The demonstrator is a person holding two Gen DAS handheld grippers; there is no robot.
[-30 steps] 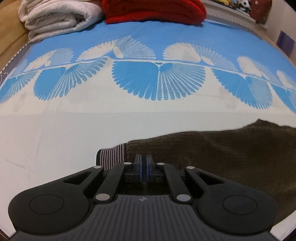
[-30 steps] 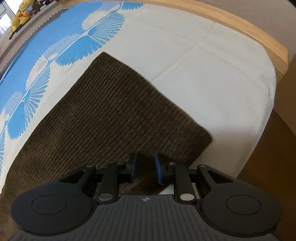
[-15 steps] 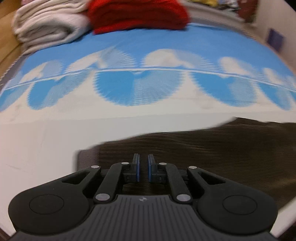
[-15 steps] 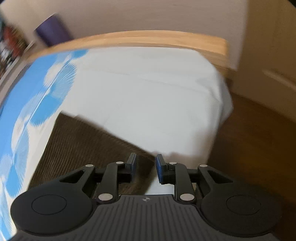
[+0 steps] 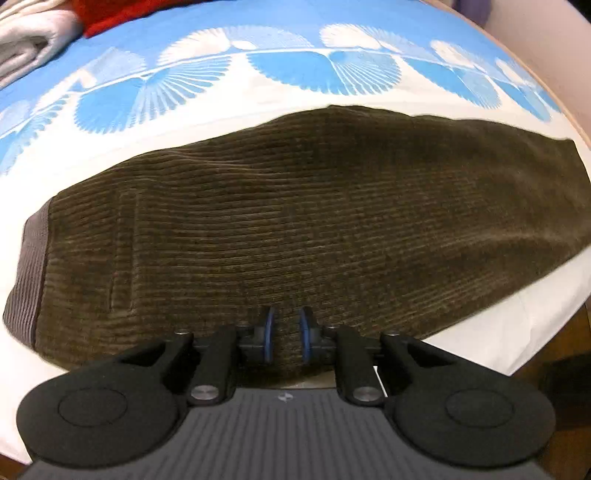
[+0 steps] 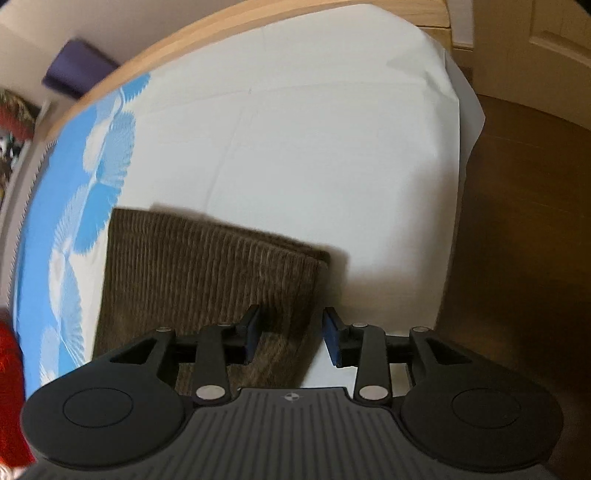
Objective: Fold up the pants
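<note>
The brown corduroy pants (image 5: 314, 221) lie flat and folded lengthwise on the bed, grey ribbed waistband (image 5: 29, 266) at the left. My left gripper (image 5: 286, 339) is open a little over the pants' near edge, holding nothing. In the right wrist view the leg end of the pants (image 6: 207, 269) lies on the white sheet. My right gripper (image 6: 291, 338) is open wide above the near corner of that end, with the left pad over the cloth and the right pad over the sheet.
The bed has a white sheet (image 6: 295, 147) and a blue fan-pattern cover (image 5: 295, 62). Folded white (image 5: 26, 48) and red (image 5: 110, 14) laundry sits at the far left. A wooden bed frame (image 6: 221, 40) and brown floor (image 6: 524, 221) lie to the right.
My left gripper has opened, let go of the waistband end and moved right and back to the middle of the pants. My right gripper has opened wider and swung toward the leg end.
</note>
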